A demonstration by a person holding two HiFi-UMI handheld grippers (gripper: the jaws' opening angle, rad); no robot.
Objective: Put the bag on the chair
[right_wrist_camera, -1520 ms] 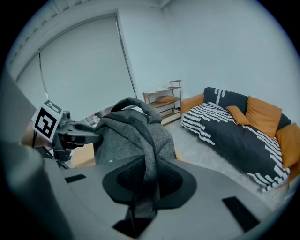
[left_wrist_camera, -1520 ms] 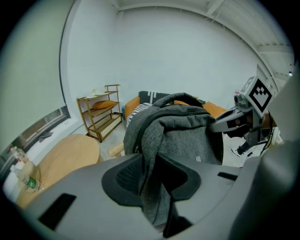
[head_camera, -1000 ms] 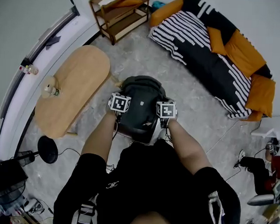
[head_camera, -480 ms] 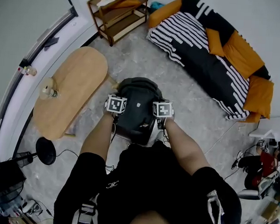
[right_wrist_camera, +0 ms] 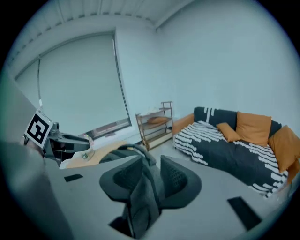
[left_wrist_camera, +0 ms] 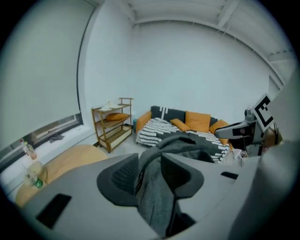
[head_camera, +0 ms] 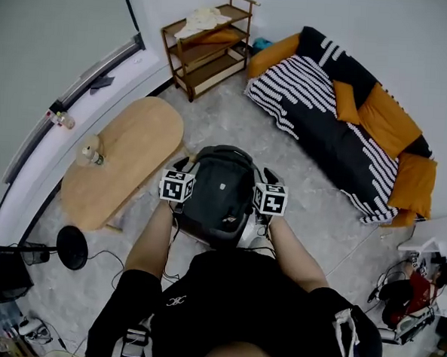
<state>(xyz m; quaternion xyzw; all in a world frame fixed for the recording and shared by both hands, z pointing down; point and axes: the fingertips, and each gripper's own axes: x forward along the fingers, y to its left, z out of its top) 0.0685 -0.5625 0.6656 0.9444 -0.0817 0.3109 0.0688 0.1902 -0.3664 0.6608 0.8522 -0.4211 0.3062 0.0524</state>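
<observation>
A black backpack (head_camera: 221, 189) rests upright on a chair whose white seat edge (head_camera: 244, 229) shows under it. My left gripper (head_camera: 182, 168) is at the bag's left shoulder and my right gripper (head_camera: 268, 177) at its right shoulder. In the left gripper view the jaws (left_wrist_camera: 150, 171) are opening, with a grey bag strap (left_wrist_camera: 157, 199) lying loose between the pads. The right gripper view shows the same: its jaws (right_wrist_camera: 149, 176) are opening around a dark strap (right_wrist_camera: 142, 199) that hangs between them.
An oval wooden table (head_camera: 122, 171) with a small bottle (head_camera: 91, 155) stands to the left of the chair. A striped sofa with orange cushions (head_camera: 340, 121) lies at the far right, a wooden shelf (head_camera: 209, 41) by the back wall. A black round lamp base (head_camera: 71, 247) and cables sit on the floor.
Both grippers have moved apart, outward to the bag's sides. The bag stays on the chair. The head camera has shifted slightly.
</observation>
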